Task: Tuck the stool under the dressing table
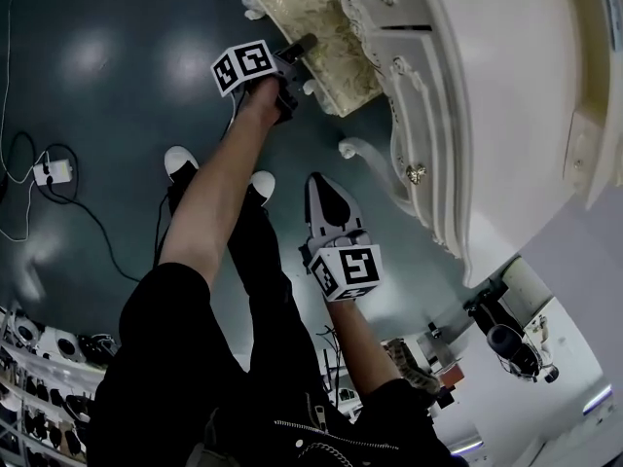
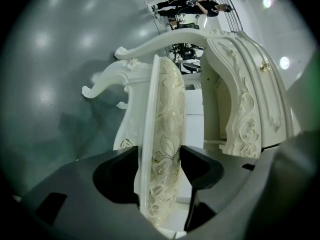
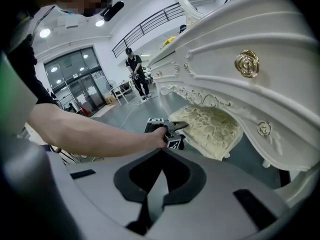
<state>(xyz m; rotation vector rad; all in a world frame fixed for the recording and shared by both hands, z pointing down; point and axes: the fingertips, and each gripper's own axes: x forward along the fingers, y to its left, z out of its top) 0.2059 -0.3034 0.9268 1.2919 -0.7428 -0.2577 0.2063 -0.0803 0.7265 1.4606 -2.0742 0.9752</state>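
Observation:
The stool (image 1: pixel 326 32) has a cream and gold floral cushion on a white carved frame, and its far part sits beneath the white dressing table (image 1: pixel 506 115). My left gripper (image 1: pixel 300 49) is shut on the stool's near seat edge. In the left gripper view the seat (image 2: pixel 167 109) stands edge-on between the jaws, with both pads against it, and the dressing table (image 2: pixel 240 84) rises just beyond. My right gripper (image 1: pixel 321 185) hangs over the floor near the table's front, shut and holding nothing. The right gripper view shows its jaws (image 3: pixel 161 176) closed, the stool (image 3: pixel 212 126) and the left gripper (image 3: pixel 175 129) ahead.
The dressing table's curled leg (image 1: pixel 365 149) stands on the dark floor beside the stool. The person's shoes (image 1: pixel 180 161) are behind the left gripper. A cable and power strip (image 1: pixel 51 171) lie at the left. Shoe shelves (image 1: pixel 39 358) and camera gear (image 1: pixel 506 339) stand nearby. Another person (image 3: pixel 135 71) stands far off.

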